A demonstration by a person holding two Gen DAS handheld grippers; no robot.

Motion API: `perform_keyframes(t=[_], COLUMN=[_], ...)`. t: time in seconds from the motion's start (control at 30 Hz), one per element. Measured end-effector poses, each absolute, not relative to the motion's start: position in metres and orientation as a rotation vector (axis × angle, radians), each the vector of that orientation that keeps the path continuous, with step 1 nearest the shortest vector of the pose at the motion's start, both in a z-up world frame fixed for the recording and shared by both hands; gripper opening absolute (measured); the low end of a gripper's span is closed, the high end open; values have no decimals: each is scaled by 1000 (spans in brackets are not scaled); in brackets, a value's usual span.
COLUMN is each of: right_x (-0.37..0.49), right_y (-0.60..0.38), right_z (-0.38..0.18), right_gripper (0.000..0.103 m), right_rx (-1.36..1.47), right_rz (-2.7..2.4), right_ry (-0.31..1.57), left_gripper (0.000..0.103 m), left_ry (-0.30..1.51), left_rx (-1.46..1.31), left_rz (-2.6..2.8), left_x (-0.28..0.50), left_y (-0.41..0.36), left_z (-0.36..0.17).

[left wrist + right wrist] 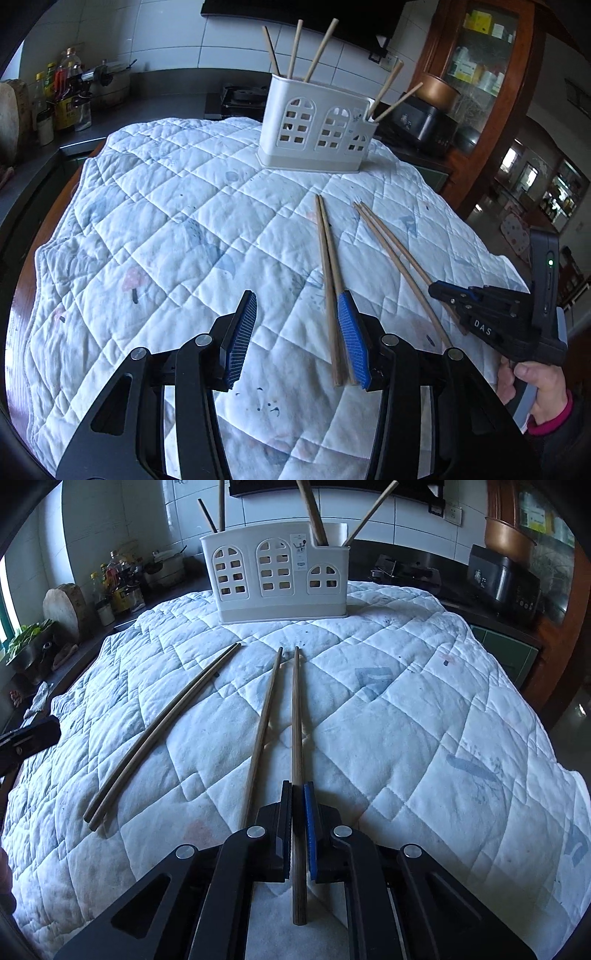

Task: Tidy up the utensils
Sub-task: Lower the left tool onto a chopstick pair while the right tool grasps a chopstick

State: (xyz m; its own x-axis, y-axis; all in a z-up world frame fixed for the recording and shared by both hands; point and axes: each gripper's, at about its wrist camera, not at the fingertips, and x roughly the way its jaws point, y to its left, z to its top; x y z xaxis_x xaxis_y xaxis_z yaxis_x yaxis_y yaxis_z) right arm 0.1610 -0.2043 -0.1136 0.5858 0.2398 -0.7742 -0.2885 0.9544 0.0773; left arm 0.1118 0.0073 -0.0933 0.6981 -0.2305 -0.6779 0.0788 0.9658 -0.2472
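A white chopstick holder with arched cut-outs stands on the far side of the quilted cloth, with several chopsticks upright in it. Two pairs of wooden chopsticks lie on the cloth. My left gripper is open low over the cloth; the left pair lies between its jaws, against the right pad. My right gripper is shut on one chopstick of the right pair. That chopstick's partner lies loose just left of it.
Bottles and a round chopping block stand on the dark counter at the left. A black appliance and a wooden cabinet are at the right. A person's hand holds the right gripper's handle.
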Motion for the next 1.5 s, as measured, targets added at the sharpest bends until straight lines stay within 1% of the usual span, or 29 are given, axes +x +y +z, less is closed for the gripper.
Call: perform_keyframes(t=[0.27,0.3,0.37,0.67,0.7,0.87,1.07,1.13,1.27,1.37,1.5], right_x=[161,161,161,162,162,162,162,162,162,162,162], right_y=[-213,-213,-214,-217,-217,-217,-216,-216,-216,-215,-215], right_z=[-117,-117,-117,-118,-118,-118,-118,-117,-118,-117,-117], right_gripper=[7,7,7,7,7,7,7,7,7,7,7], right_rx=[3,5,13,40,42,43,40,37,33,31,32], right_rz=[318,319,322,334,335,335,333,332,329,329,329], right_ry=[908,908,909,912,912,912,912,912,911,911,911], left_gripper=[45,37,32,28,25,25,24,23,15,13,13], left_ry=[853,858,876,894,894,894,884,881,882,883,886], left_rx=[-198,-193,-195,-187,-191,-176,-80,-57,-14,-55,-35], left_rz=[-197,-195,-189,-172,-171,-160,-110,-92,-63,-78,-104], left_x=[133,136,142,150,150,152,155,157,158,157,156], left_y=[-16,-18,-21,-26,-26,-27,-42,-46,-52,-46,-48], left_z=[-114,-115,-120,-127,-128,-130,-132,-132,-130,-129,-132])
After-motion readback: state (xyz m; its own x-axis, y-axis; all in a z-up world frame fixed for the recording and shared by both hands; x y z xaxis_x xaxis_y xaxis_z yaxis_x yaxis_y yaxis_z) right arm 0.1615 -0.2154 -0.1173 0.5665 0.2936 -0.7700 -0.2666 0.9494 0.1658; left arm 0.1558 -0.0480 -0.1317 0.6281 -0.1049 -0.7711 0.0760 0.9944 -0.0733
